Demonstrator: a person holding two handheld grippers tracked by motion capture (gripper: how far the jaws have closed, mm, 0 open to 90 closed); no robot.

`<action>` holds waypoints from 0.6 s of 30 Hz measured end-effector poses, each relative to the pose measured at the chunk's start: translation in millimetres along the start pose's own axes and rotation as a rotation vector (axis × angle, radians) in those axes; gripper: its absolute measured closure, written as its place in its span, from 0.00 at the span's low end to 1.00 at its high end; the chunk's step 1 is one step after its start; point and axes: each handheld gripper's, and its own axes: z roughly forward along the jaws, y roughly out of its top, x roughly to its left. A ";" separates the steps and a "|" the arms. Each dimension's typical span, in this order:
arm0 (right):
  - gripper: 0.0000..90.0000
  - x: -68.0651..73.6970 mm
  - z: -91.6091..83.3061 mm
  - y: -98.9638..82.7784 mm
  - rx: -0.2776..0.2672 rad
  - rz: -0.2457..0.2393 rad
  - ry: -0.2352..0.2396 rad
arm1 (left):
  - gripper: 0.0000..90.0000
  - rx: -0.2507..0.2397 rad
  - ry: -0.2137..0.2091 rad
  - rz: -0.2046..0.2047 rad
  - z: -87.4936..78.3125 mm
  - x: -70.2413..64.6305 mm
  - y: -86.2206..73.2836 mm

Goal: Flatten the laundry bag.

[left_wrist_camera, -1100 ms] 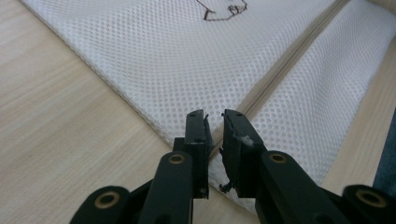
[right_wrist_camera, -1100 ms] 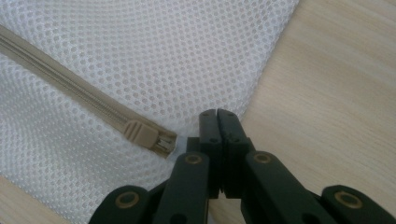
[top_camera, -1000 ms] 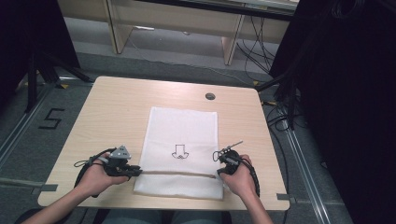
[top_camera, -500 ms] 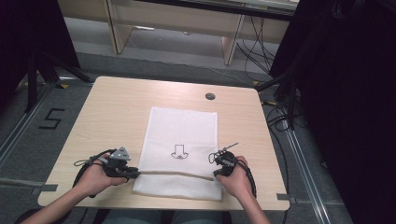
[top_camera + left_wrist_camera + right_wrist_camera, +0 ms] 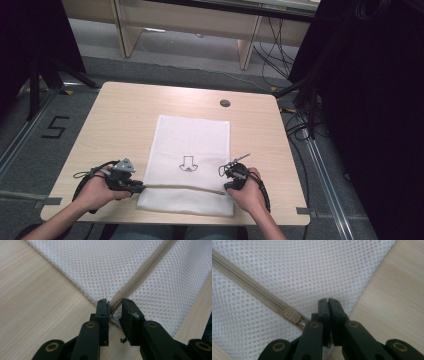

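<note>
High view: a white mesh laundry bag (image 5: pixel 192 162) lies flat on the wooden table (image 5: pixel 125 115), its near end toward the person, with a tan zipper (image 5: pixel 182 187) running across that end. The left gripper (image 5: pixel 136 187) sits at the zipper's left end and the right gripper (image 5: pixel 229 185) at its right end. A small black arrow mark (image 5: pixel 188 163) shows on the bag just beyond the zipper. A round cable port (image 5: pixel 225 103) lies far up the table, well apart; nothing stands in the way.

Left gripper view: the jaws have just been opening and now stand apart on either side of the zipper's end (image 5: pixel 113 307), the tape between them but no longer pinched. I judge this the letting go of the anchor end.

Right gripper view: the jaws are pressed together near the bag's right edge, with mesh seemingly caught between them, though the pinch itself is hidden. The zipper pull (image 5: pixel 291 315) lies just beside them on the left, not gripped. The zipper looks shut along its length, so the next move probably calls for re-gripping: one gripper on the pull, the other holding fabric taut.
</note>
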 end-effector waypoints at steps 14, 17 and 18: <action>0.80 -14.5 -21.0 -12.2 -0.183 0.052 -0.015 | 0.67 -0.172 0.056 0.019 -8.0 3.2 7.3; 0.78 -17.3 -22.6 -13.6 -0.190 0.084 0.000 | 0.64 -0.173 0.067 0.045 -6.4 3.3 7.9; 0.77 -19.6 -21.9 -13.5 -0.207 0.066 0.017 | 0.63 -0.173 0.066 0.049 -6.1 3.3 7.8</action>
